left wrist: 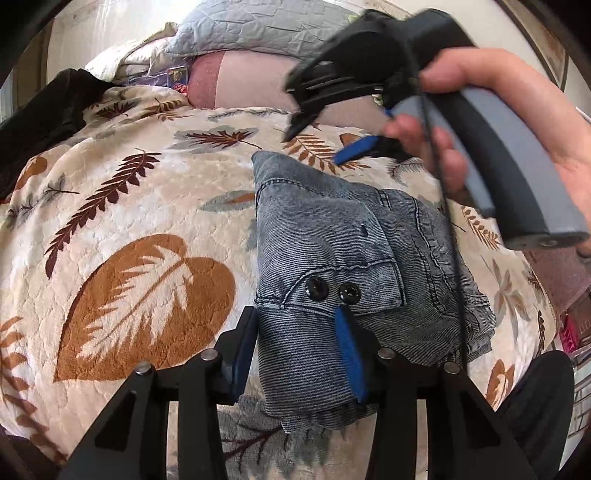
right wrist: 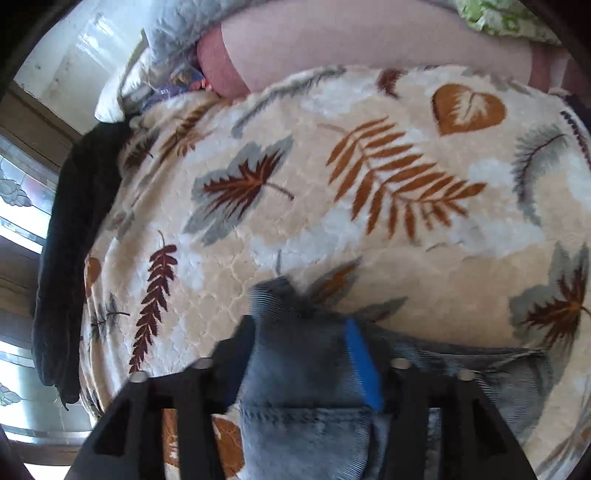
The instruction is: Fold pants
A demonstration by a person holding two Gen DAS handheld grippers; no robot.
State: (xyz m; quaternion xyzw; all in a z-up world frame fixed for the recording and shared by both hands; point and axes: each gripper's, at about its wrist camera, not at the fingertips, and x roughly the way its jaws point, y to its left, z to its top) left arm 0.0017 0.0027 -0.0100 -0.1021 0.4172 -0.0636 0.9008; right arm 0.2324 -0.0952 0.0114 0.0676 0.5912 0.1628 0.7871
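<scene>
Grey-blue denim pants (left wrist: 325,236) lie folded into a small bundle on the leaf-patterned blanket (left wrist: 129,206), two black buttons facing up. My left gripper (left wrist: 297,332) is shut on the near left part of the bundle: one finger sits against the pants' left edge and the blue pad (left wrist: 349,354) presses into the denim. A hand holds my right gripper (left wrist: 314,146) in the air over the pants' far end, its fingers apart with nothing between them. In the right wrist view, blurred by motion, the pants (right wrist: 306,424) show below the right gripper (right wrist: 301,347).
A black garment (left wrist: 44,122) lies along the blanket's left edge and shows again (right wrist: 74,240) in the right wrist view. A grey quilted pillow (left wrist: 258,29) and a pink pillow (left wrist: 251,81) sit at the far end. A window (right wrist: 22,206) is at the left.
</scene>
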